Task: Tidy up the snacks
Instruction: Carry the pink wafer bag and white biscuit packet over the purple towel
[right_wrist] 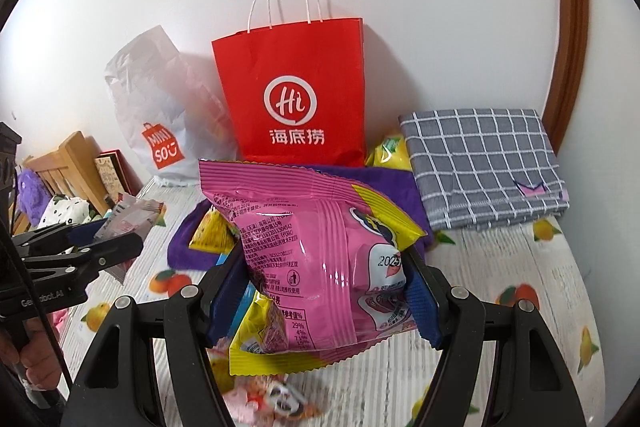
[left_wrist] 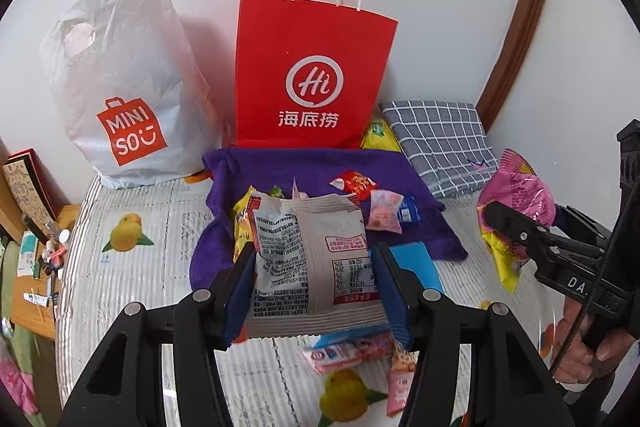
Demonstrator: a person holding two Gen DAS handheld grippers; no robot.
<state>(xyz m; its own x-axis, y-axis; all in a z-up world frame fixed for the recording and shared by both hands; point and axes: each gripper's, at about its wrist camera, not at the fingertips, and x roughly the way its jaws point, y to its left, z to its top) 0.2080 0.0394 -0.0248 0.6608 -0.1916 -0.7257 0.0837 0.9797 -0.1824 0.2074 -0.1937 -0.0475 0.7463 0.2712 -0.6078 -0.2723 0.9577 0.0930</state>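
Note:
My left gripper (left_wrist: 316, 267) is shut on a white snack packet (left_wrist: 316, 259) with printed text, held above the bed. My right gripper (right_wrist: 324, 279) is shut on a pink and yellow snack bag (right_wrist: 320, 267); that pink bag (left_wrist: 520, 203) also shows at the right edge of the left wrist view. The white packet (right_wrist: 128, 223) appears at the left of the right wrist view. A red paper bag (left_wrist: 312, 75) with white handles stands upright against the wall. Several small snacks (left_wrist: 376, 199) lie on a purple cloth (left_wrist: 312, 167) in front of it.
A white MINISO plastic bag (left_wrist: 124, 83) stands left of the red bag (right_wrist: 296, 91). A folded grey checked cloth (right_wrist: 484, 167) lies at the right, a yellow packet (right_wrist: 390, 151) beside it. More small packets (left_wrist: 352, 351) lie on the fruit-print sheet (left_wrist: 132, 227). A cluttered wooden table (left_wrist: 32, 267) is at the left.

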